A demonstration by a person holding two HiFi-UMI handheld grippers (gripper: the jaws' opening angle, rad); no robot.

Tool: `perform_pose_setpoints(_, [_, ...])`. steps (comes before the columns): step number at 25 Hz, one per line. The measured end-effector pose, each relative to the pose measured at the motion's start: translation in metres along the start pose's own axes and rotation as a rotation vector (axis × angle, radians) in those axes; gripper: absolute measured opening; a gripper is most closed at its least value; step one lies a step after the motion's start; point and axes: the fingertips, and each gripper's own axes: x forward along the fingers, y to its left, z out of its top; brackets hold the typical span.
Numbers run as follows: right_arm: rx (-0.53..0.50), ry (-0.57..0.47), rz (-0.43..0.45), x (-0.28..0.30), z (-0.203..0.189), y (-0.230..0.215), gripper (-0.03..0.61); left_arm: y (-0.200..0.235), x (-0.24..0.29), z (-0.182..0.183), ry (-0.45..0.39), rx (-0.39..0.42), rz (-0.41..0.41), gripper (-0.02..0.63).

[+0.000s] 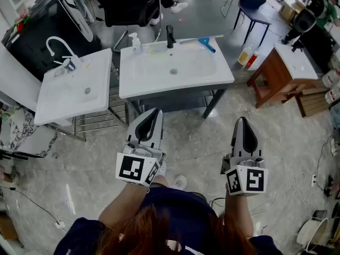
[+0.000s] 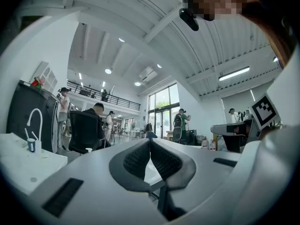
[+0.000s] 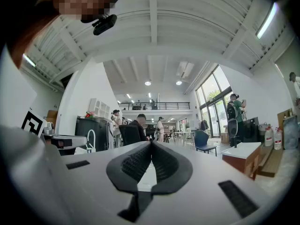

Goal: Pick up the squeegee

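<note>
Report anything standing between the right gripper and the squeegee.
Nothing visible blocks it. The squeegee lies on the sink's back rim, across the basin from the right gripper; the black faucet stands by its left part.

- The head view is bright and evenly lit. The white sink (image 1: 194, 62) is close to washed out, with little detail in its basin.
- The polished floor (image 1: 196, 137) carries pale reflections, and the shadows under the furniture are soft.
- Straight lines bow toward the head view's edges.
- Both gripper views are round fisheye pictures with black corners and strongly curved ceiling beams.
- Tall windows (image 2: 161, 108) glow overexposed at the hall's far end. A strip light (image 2: 233, 73) and round ceiling lamps (image 2: 108, 71) add glare.
- Close to the lens, the bodies of the left gripper (image 2: 150, 140) and right gripper (image 3: 151, 144) are soft and out of focus. The distance is sharper.
</note>
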Motion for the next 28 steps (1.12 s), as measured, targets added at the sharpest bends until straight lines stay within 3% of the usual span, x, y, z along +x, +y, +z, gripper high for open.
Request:
perform_pose_setpoints(15, [0.05,-0.021,0.015,0.008,-0.001,-0.003,0.017,0.0,0.012,0.003,-0.014,0.015,-0.008,0.021])
perform_pose_setpoints(22, [0.043,-0.031,-0.018,0.069,-0.005,-0.006,0.017,0.042,0.068,0.003,-0.044,0.024,-0.024,0.021])
perform_pose_setpoints(28, [0.039,-0.065,-0.084,0.148,-0.001,-0.004,0.017,0.101,0.139,0.007,-0.061,0.018,-0.091,0.021])
